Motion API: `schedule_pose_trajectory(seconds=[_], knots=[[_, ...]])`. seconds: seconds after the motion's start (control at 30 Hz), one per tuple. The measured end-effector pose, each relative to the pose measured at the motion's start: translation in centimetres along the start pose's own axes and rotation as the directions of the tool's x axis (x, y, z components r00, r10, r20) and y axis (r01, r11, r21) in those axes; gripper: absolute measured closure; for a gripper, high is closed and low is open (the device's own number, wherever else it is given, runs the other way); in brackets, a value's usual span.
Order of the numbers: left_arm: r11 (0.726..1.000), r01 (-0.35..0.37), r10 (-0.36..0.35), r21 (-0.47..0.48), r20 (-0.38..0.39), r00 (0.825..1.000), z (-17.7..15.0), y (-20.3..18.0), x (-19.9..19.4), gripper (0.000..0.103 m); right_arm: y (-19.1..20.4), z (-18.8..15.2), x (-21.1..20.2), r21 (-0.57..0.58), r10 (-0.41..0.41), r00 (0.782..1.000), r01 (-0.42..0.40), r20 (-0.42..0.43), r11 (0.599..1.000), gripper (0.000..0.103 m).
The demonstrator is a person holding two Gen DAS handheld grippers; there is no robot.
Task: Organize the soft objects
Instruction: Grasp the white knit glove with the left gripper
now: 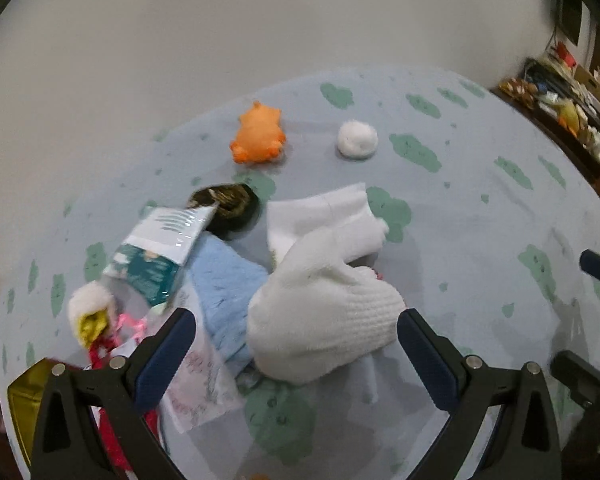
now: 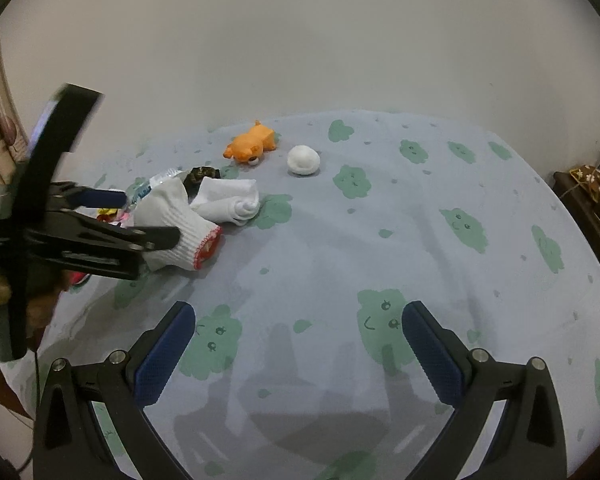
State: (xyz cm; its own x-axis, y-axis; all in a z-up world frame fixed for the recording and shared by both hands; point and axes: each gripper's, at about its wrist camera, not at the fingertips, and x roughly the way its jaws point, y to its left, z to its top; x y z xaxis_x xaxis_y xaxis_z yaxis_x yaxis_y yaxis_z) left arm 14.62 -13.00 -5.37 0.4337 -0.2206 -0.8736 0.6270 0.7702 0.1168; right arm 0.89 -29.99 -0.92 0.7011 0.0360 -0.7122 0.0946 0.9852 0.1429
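A white knit glove lies on the blue bedsheet between the tips of my open left gripper; the fingers do not touch it. Behind it lie a white folded sock, a light blue cloth, an orange plush toy and a white fluffy ball. In the right wrist view the left gripper sits over the glove, beside the sock, plush and ball. My right gripper is open and empty over bare sheet.
A tissue packet, a dark round object, a small white and yellow plush and pink ribbon clutter lie at the left. A cluttered wooden shelf stands past the bed's right edge. A wall is behind.
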Motion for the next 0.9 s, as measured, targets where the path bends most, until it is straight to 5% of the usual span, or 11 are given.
schedule_pose_trajectory(seconds=[0.03, 0.1, 0.13, 0.17, 0.27, 0.47, 0.63, 0.77, 0.9], knots=[[1.0, 0.006, -0.006, 0.008, 0.002, 1.0, 0.0, -0.1, 0.3, 0.001, 0.1, 0.1, 0.1, -0.004, 0.0, 1.0, 0.0, -0.001, 1.0, 0.0], [0.999, 0.002, -0.002, 0.049, 0.008, 1.0, 0.0, -0.8, 0.7, 0.023, 0.0, 0.0, 0.0, -0.008, -0.003, 1.0, 0.003, -0.001, 1.0, 0.0], [0.998, 0.021, -0.021, 0.059, -0.003, 1.0, -0.2, -1.1, 0.8, 0.052, 0.0, 0.1, 0.0, -0.007, -0.003, 1.0, 0.003, -0.003, 1.0, 0.0], [0.998, 0.013, -0.012, 0.06, -0.021, 1.0, -0.4, -1.4, 1.0, 0.062, -0.2, 0.1, 0.1, -0.003, -0.002, 1.0, 0.002, -0.007, 1.0, 0.0], [0.999, -0.006, 0.006, 0.046, 0.005, 1.0, -1.2, -1.8, 0.3, 0.076, -0.7, 0.2, 0.5, 0.019, -0.003, 1.0, 0.004, -0.02, 1.0, 0.0], [0.99, 0.051, -0.044, -0.132, 0.053, 0.998, -3.7, -0.4, -3.7, 0.08, -0.9, 1.0, 0.1, 0.003, -0.015, 1.0, 0.015, -0.003, 1.0, 0.0], [0.96, 0.103, -0.068, -0.26, 0.14, 0.988, -7.6, 1.3, -9.6, 0.08, 1.2, 3.3, 0.9, -0.136, 0.07, 0.997, -0.074, -0.031, 0.988, 0.0], [0.943, 0.08, -0.033, -0.324, 0.148, 0.988, -10.6, 2.4, -13.1, 0.079, 5.5, 6.0, 3.6, -0.46, 0.085, 0.992, -0.119, -0.093, 0.88, 0.0], [0.925, 0.055, 0.009, -0.376, 0.166, 0.986, -13.1, 4.1, -16.5, 0.078, 7.2, 8.0, 6.9, -0.618, 0.071, 0.982, -0.166, -0.176, 0.768, 0.0]])
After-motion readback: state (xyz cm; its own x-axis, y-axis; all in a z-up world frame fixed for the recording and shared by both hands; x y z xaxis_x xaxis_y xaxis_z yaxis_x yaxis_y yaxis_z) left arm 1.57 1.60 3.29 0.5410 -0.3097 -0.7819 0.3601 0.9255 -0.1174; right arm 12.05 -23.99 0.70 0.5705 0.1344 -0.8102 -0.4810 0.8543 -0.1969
